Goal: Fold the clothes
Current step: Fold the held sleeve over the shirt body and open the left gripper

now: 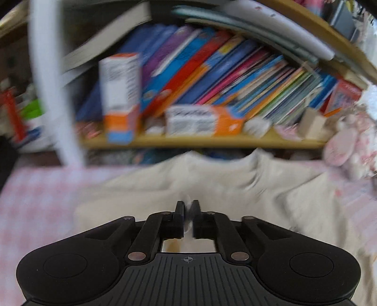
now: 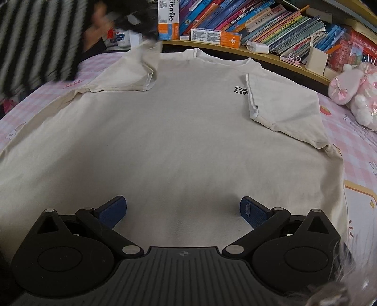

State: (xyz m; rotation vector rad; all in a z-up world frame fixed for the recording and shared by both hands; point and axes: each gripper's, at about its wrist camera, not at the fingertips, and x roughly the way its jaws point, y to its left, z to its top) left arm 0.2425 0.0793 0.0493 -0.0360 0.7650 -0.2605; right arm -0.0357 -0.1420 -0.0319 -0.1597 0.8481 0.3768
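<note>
The left tool point(image 1: 187, 217) is pinched on the left sleeve point(image 2: 132, 70) of the cream cotton T-shirt point(image 2: 179, 131), folding it inward; the right tool point(image 2: 183, 209) hovers spread wide over the hem; the shirt lies flat on the pink checked bed point(image 2: 360, 164), collar toward the bookshelf-side edge; next, seemingly, release the sleeve and fold the body.

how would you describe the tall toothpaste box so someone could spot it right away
Start at the cream t-shirt spread on the pink checked bed, then look past its collar to the wooden shelf of books. The tall toothpaste box stands upright at the shelf's left end, white above an orange and blue base; its twin lies flat beside it.
</note>
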